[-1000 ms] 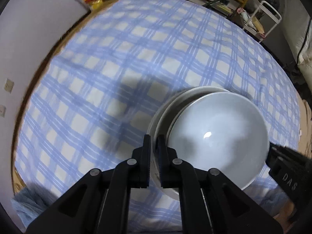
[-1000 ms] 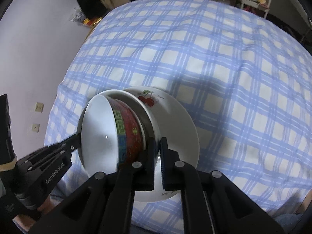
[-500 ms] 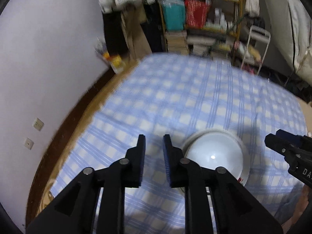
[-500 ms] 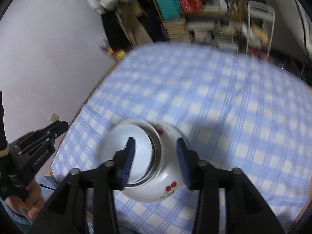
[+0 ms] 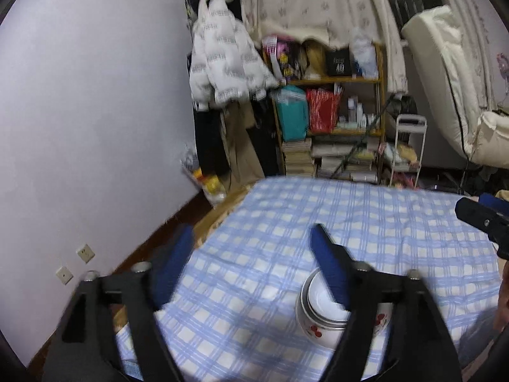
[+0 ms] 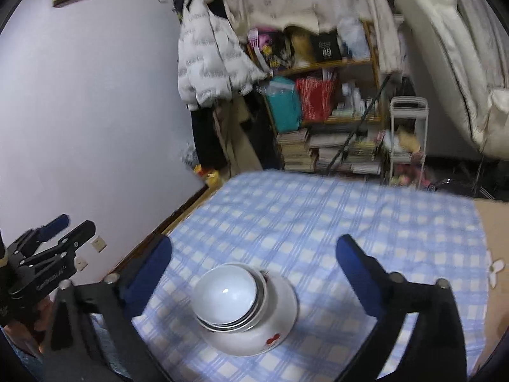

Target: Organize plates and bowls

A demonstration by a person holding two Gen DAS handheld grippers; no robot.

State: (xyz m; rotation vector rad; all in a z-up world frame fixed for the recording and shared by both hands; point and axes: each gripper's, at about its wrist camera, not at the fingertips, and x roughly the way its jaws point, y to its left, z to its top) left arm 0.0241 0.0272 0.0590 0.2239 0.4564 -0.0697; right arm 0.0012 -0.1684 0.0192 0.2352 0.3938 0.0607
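A white bowl (image 6: 225,296) sits nested in a stack on a white plate with red cherries (image 6: 276,328), on the blue checked cloth. The same stack (image 5: 321,315) shows in the left wrist view, partly hidden by my right finger. My left gripper (image 5: 253,267) is open and empty, raised above and left of the stack. My right gripper (image 6: 253,270) is open and empty, raised above the stack. The left gripper also shows at the left edge of the right wrist view (image 6: 47,254), and the right gripper at the right edge of the left wrist view (image 5: 483,219).
The table (image 6: 318,216) under the checked cloth stands near a lilac wall (image 6: 95,111). A cluttered shelf (image 6: 324,102), stacked books, a hanging white jacket (image 6: 206,60) and a white cart (image 6: 407,140) stand beyond the far edge.
Both grippers have let go of the bowl, opened wide and risen up and back from the stack. The views now show the room beyond the table.
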